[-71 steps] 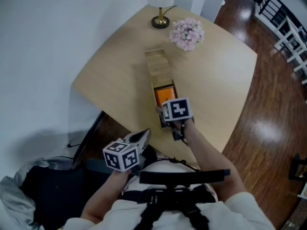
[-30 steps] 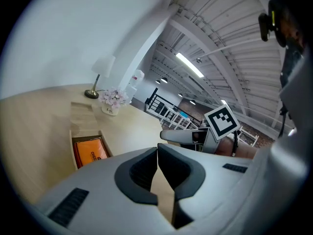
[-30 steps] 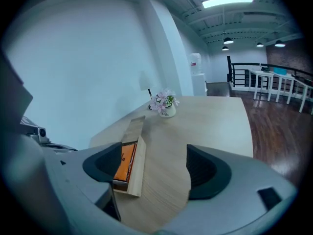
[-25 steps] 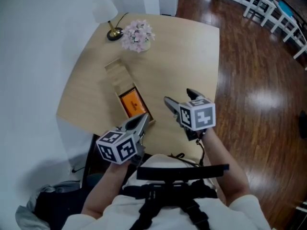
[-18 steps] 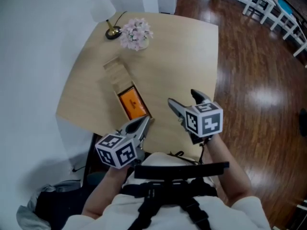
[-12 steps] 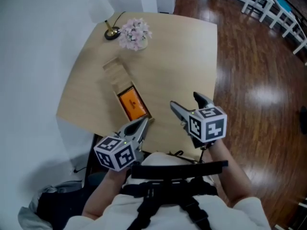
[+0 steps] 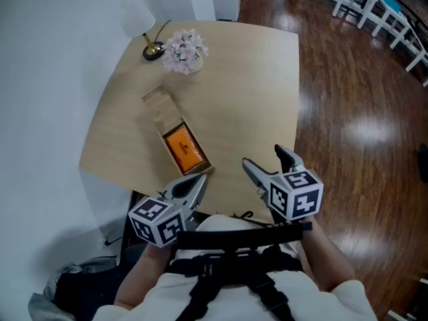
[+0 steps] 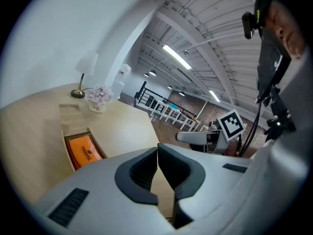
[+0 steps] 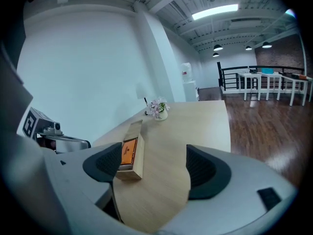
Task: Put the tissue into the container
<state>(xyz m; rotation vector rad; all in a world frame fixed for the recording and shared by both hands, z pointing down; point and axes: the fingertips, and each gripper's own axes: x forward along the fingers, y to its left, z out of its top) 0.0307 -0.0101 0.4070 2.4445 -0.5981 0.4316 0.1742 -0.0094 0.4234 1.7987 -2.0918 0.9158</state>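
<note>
Looks done, the tissue (image 7: 183,147) sits in the container (image 7: 155,103) ahead of our claws. Left gripper (image 7: 199,179) pinched closed, empty; right gripper (image 7: 263,157) wide apart, empty too. We'd hold both clear of it.

Bright, even light is filling every view. High above the right claw (image 9: 155,169), ceiling strip lamps (image 9: 215,11) are glowing, and glare is spreading across the wooden floor (image 7: 364,122) to its right. Both gripper views are bulging, darkening toward their corners.
</note>
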